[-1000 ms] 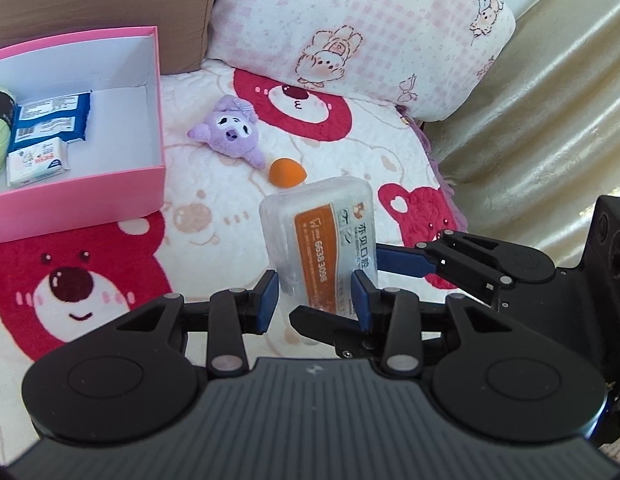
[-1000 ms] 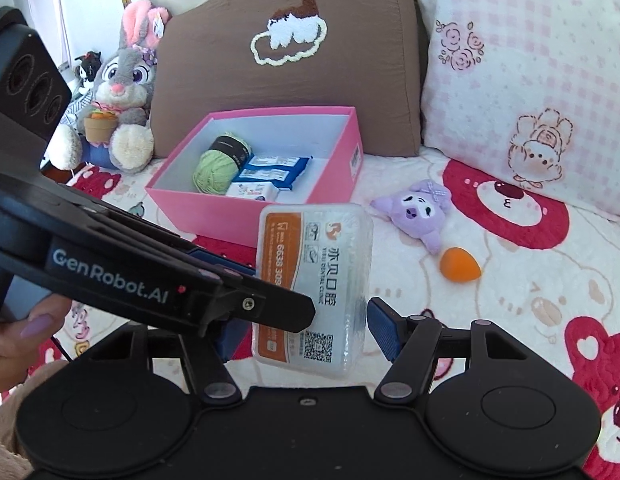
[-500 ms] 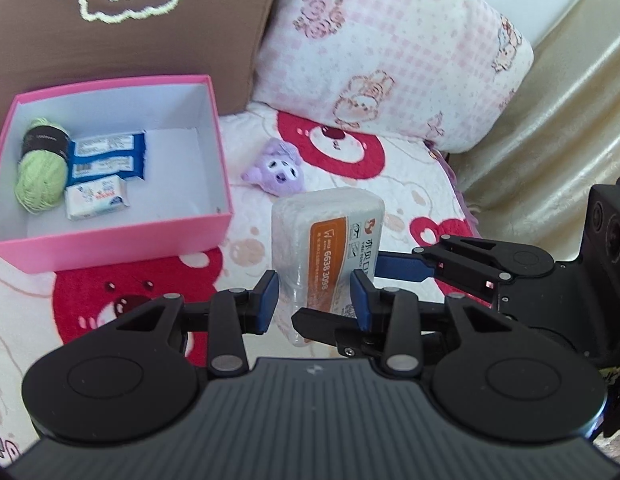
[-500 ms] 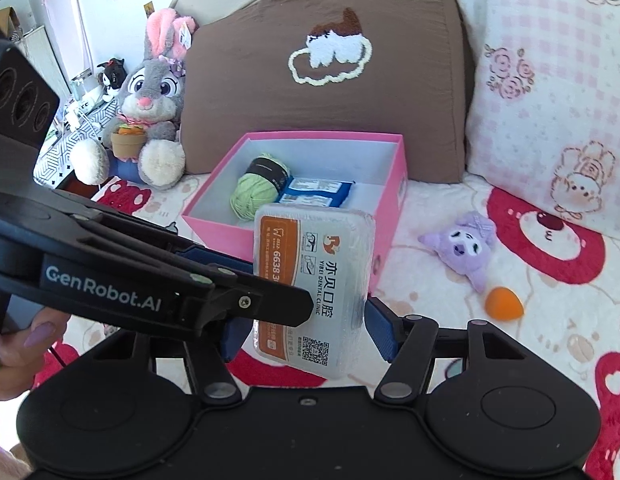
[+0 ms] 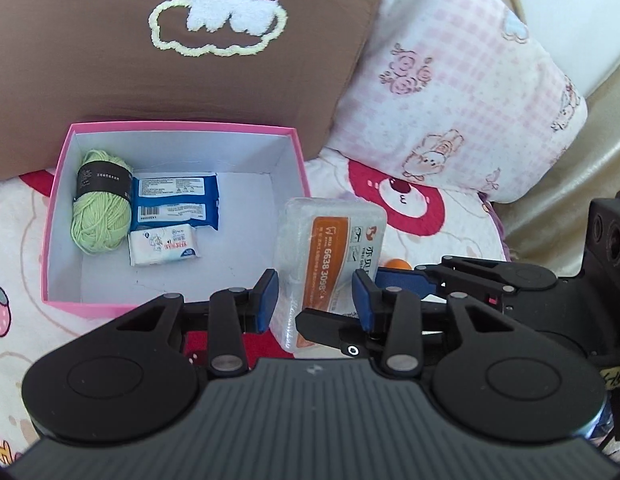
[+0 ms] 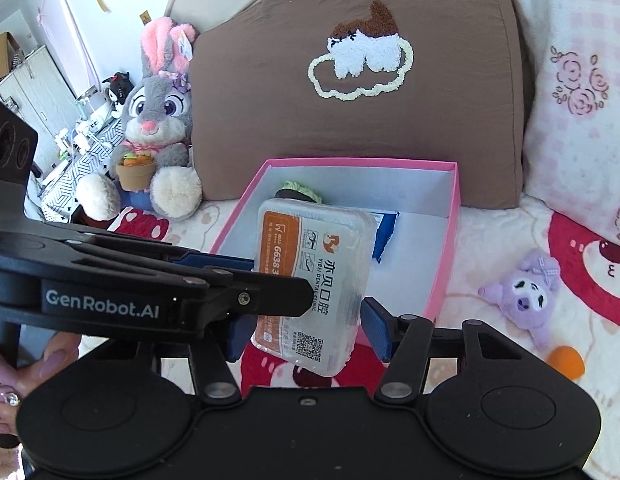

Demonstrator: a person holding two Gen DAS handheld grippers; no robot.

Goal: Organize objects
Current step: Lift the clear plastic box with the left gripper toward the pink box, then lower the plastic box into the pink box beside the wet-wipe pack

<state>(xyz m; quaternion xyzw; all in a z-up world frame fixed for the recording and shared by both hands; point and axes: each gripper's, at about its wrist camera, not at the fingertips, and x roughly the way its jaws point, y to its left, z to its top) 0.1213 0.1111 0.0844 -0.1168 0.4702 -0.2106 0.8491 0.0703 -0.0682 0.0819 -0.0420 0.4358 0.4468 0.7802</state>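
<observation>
The clear plastic box with the orange label (image 6: 310,284), held up between both grippers' fingers, reads "6638 3098" on the orange band and "YIBEI DENTAL CLINIC" beside Chinese characters and a QR code. The black left gripper (image 6: 246,300), crossing before the right one, bears "GenRobot.AI" in white.

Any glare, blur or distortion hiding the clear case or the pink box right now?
Left wrist: sharp and evenly lit, the clear case label readable; fisheye bends the pink box edges. Right wrist: bright window washes out the upper left; the case blocks part of the box interior.
</observation>
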